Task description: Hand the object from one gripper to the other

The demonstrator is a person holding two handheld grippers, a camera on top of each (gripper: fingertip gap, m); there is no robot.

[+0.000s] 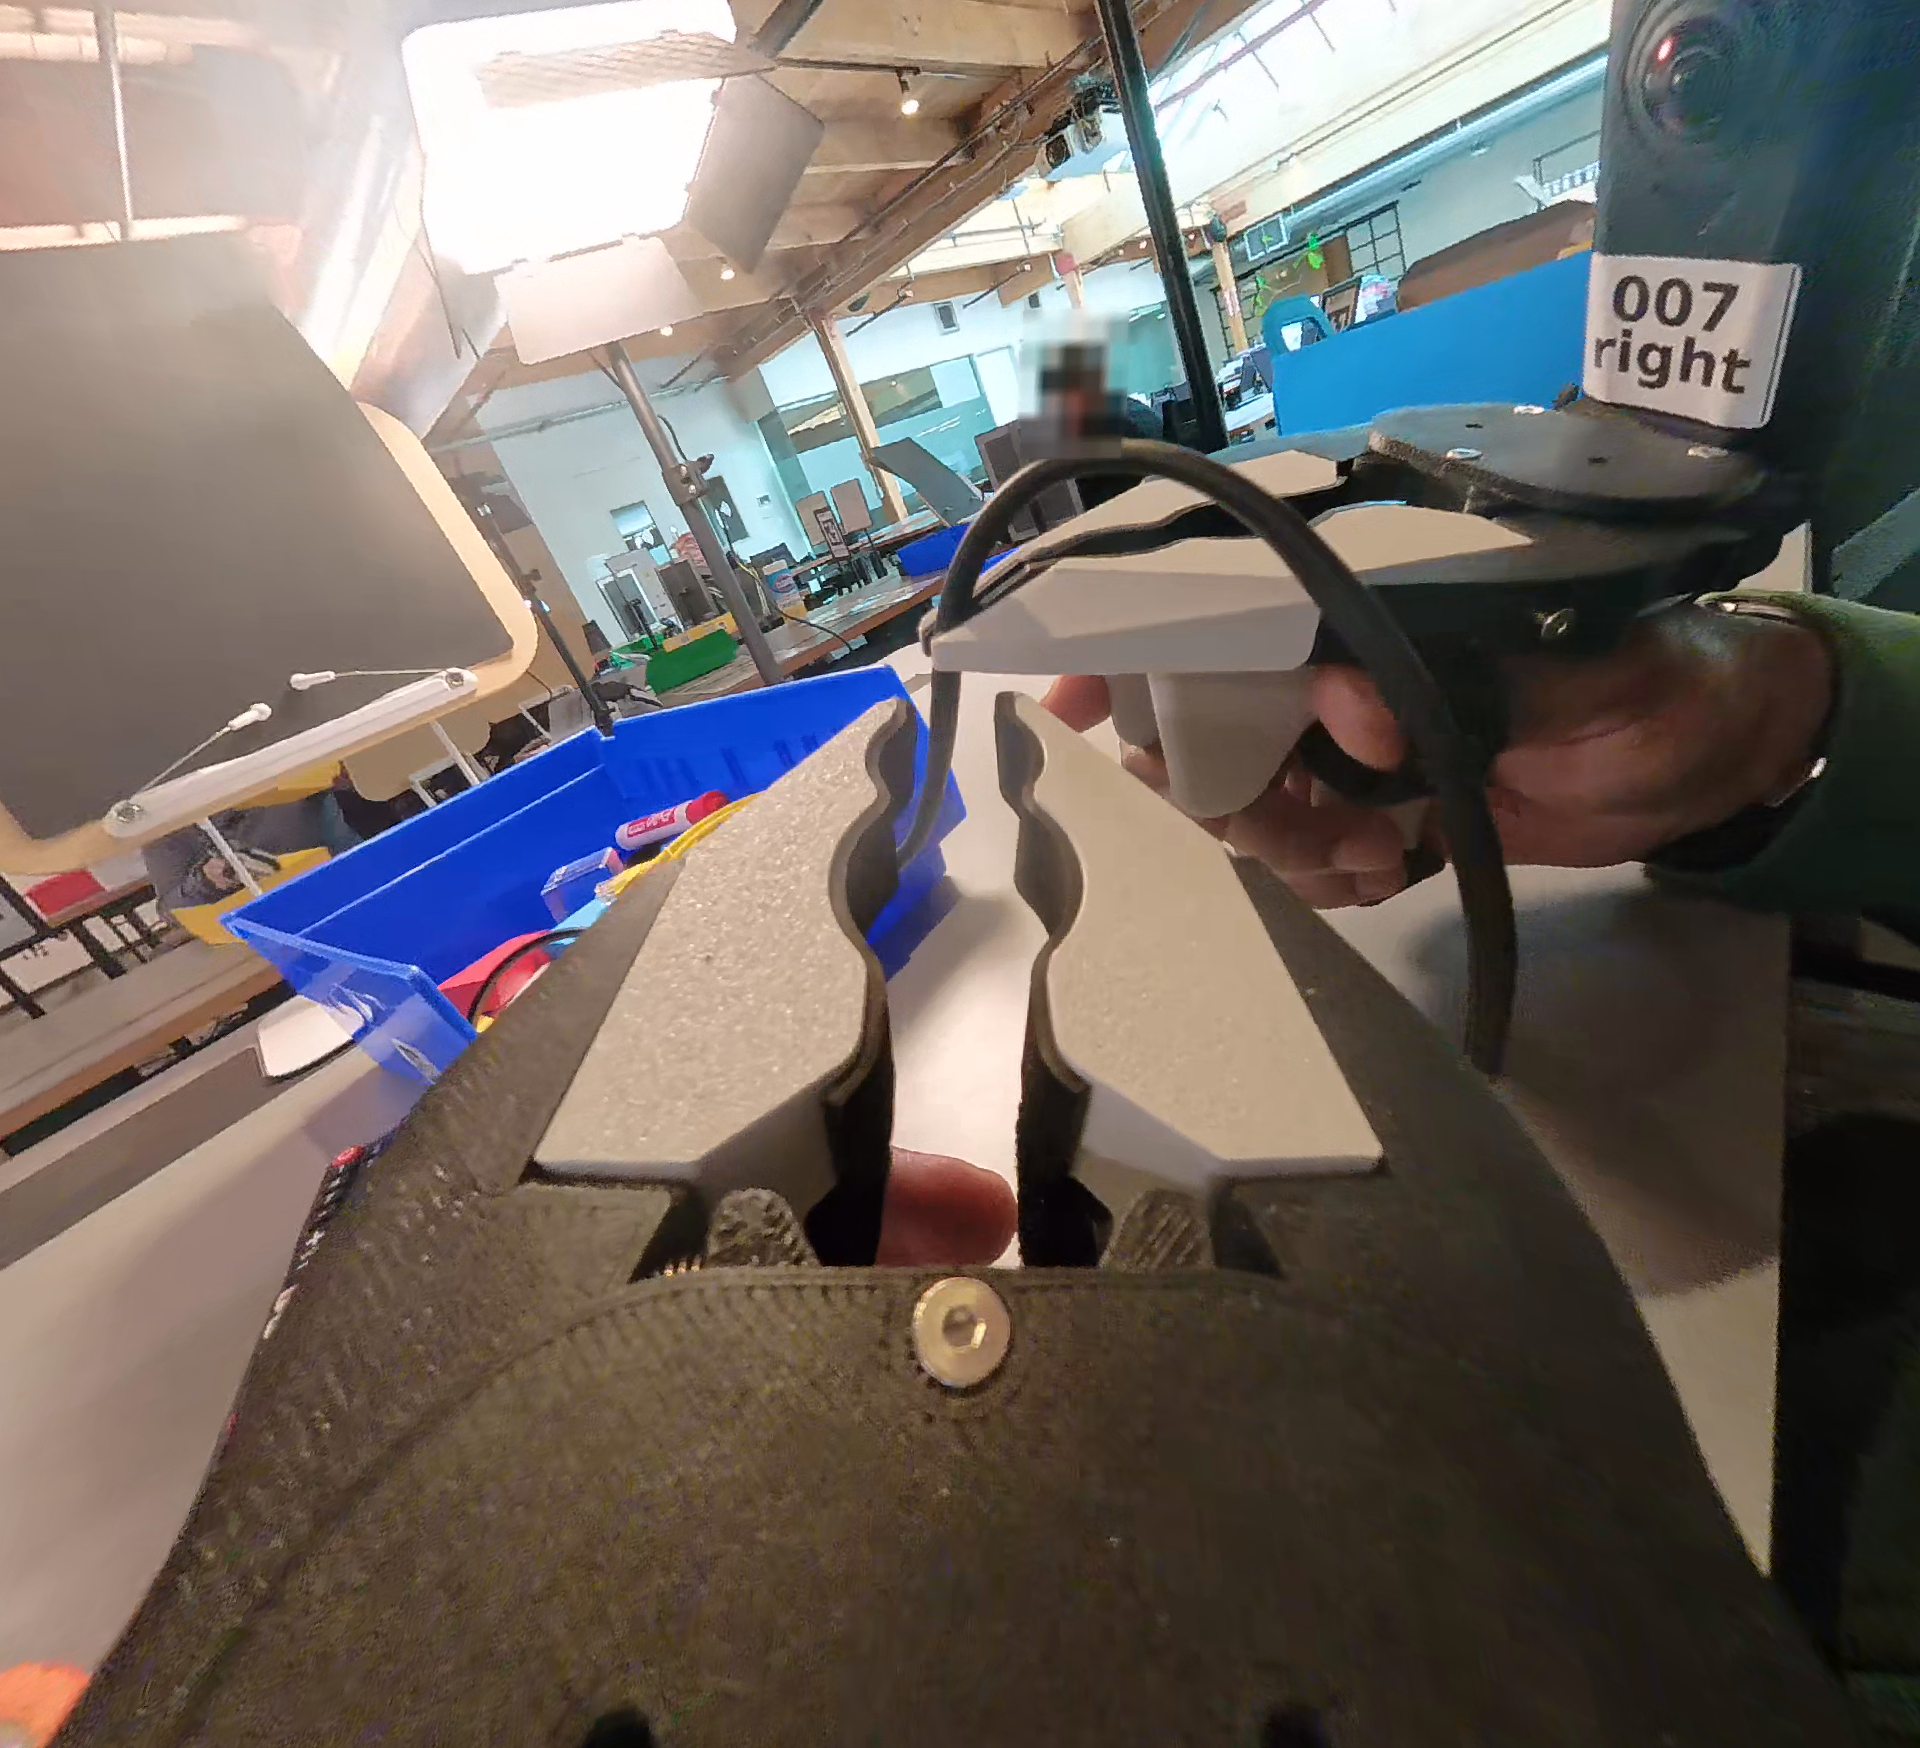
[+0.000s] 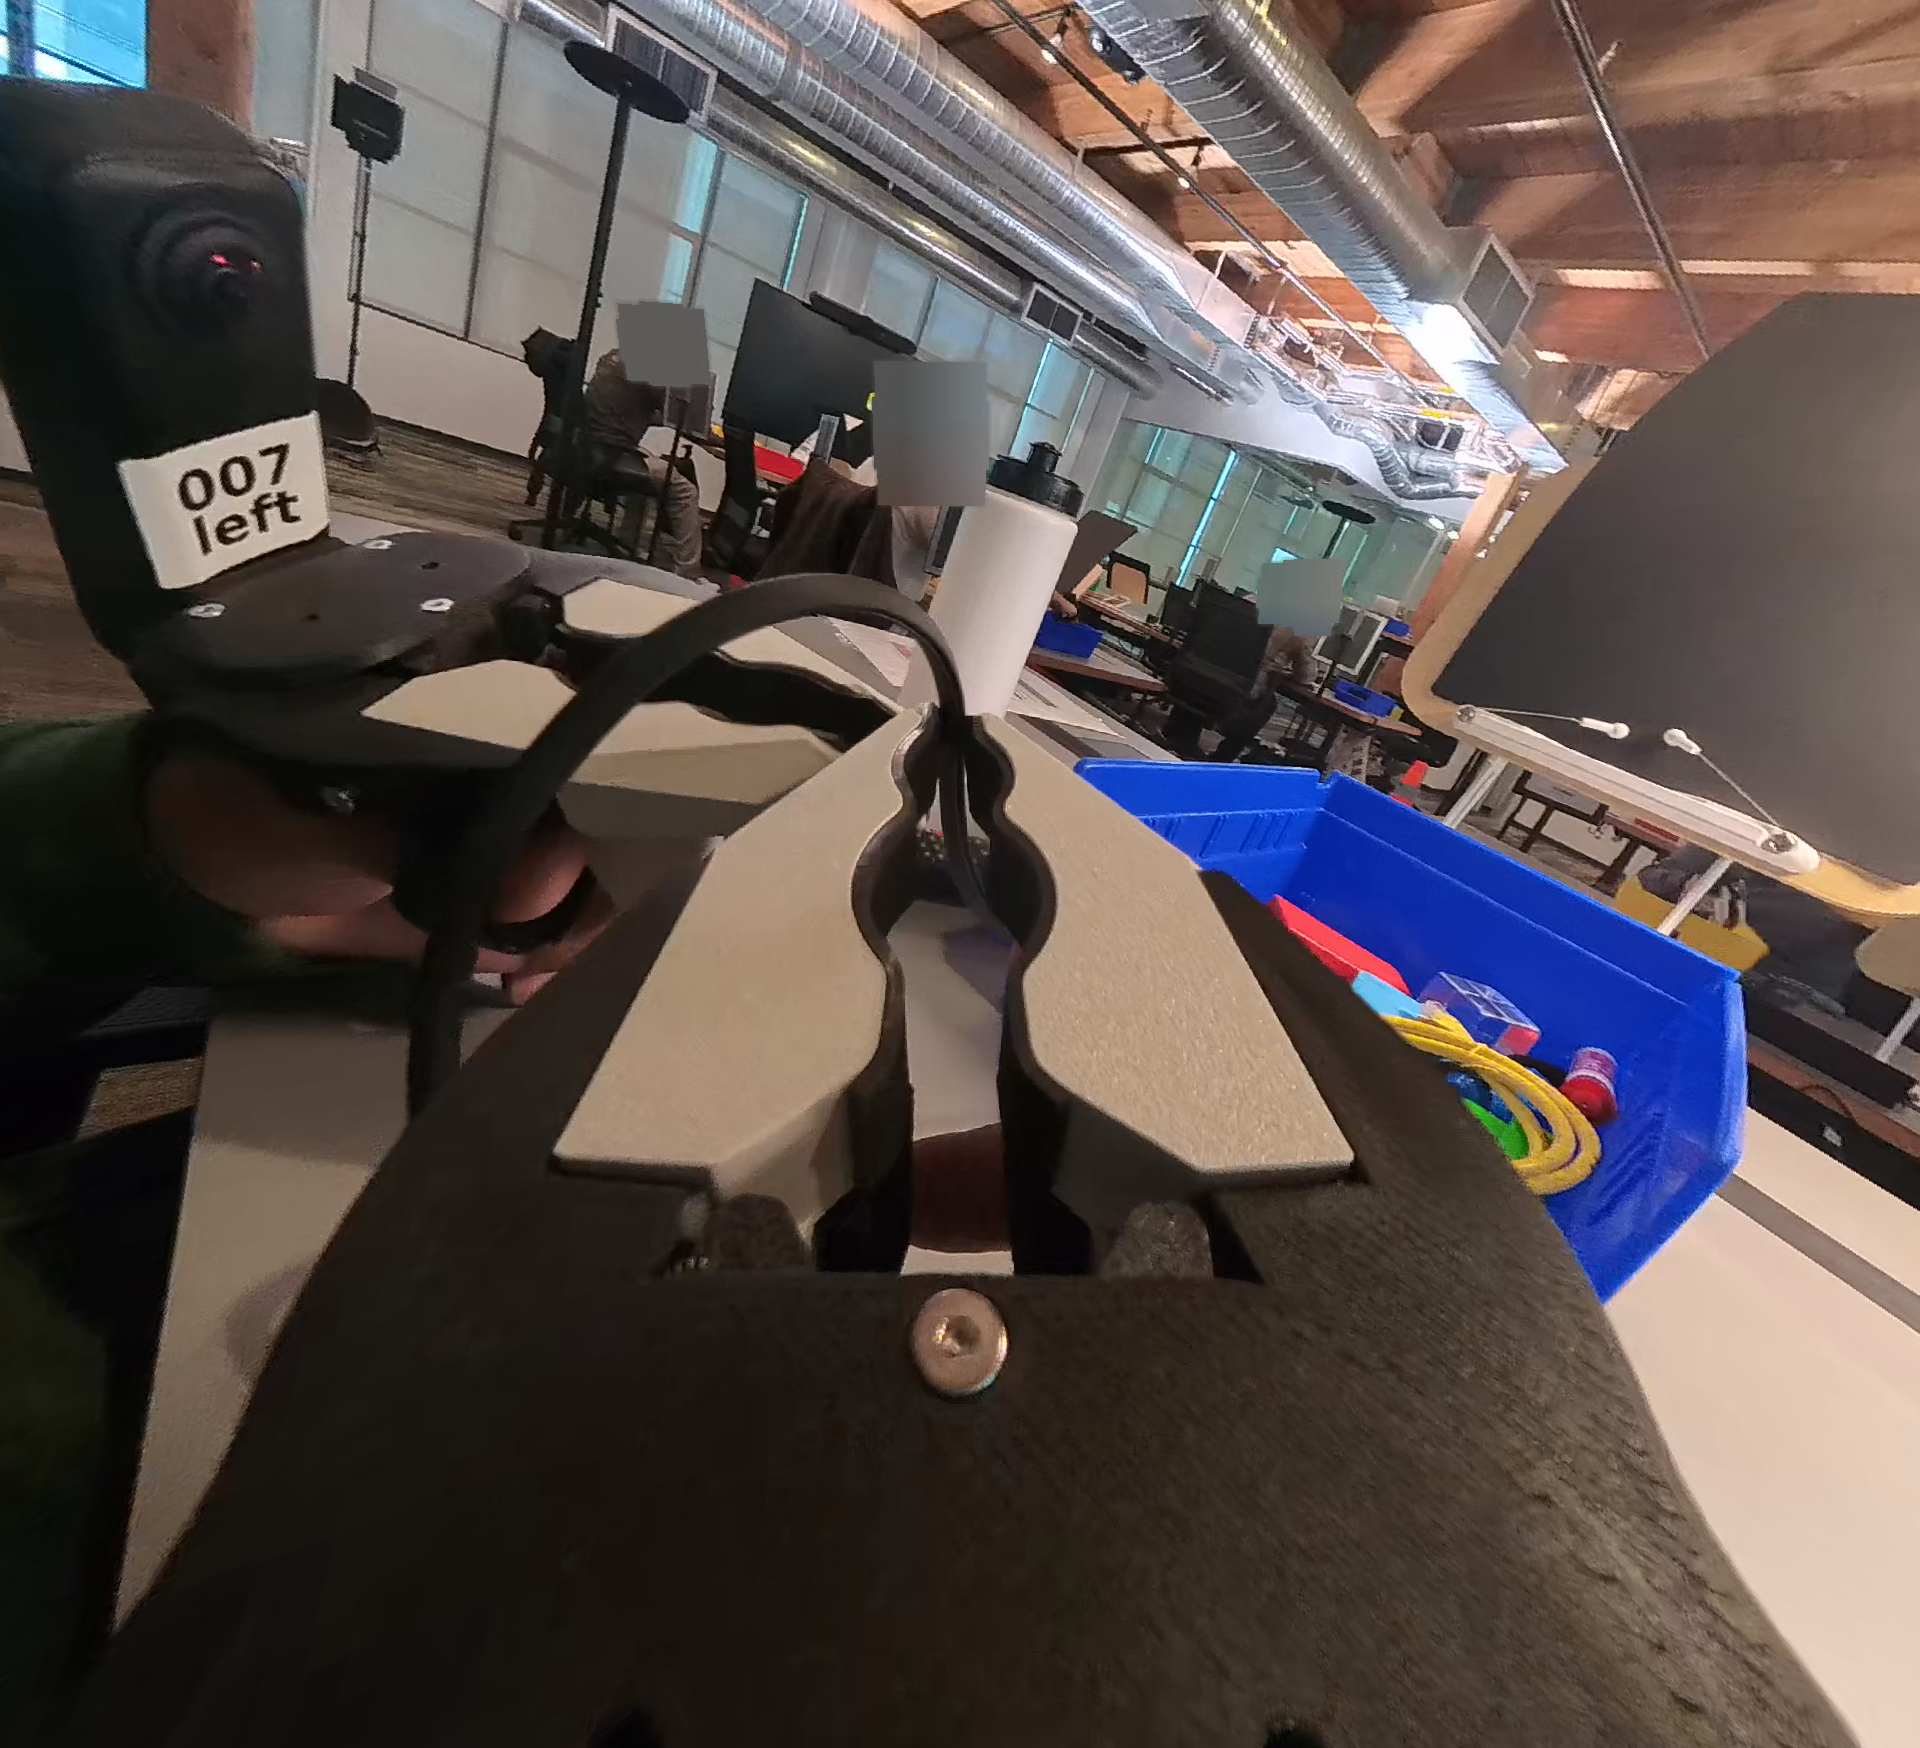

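The object is a long black strap. My right gripper is shut on it at the fingertips. From there the strap arches up and to the left, and its free end hangs down. In the left wrist view the right gripper comes in from the right, held by a hand, just above my left gripper. The left gripper is open. A short end of the strap hangs into its gap, against the inner edge of the left finger. In the right wrist view the left gripper sits close behind the right fingertips.
A blue bin holds a yellow cable, a cube and a marker; it stands on the grey table, to the right in the right wrist view. A white bottle stands behind the grippers. A black board on a stand is beyond the bin. The tips of both grippers are at nearly the same place.
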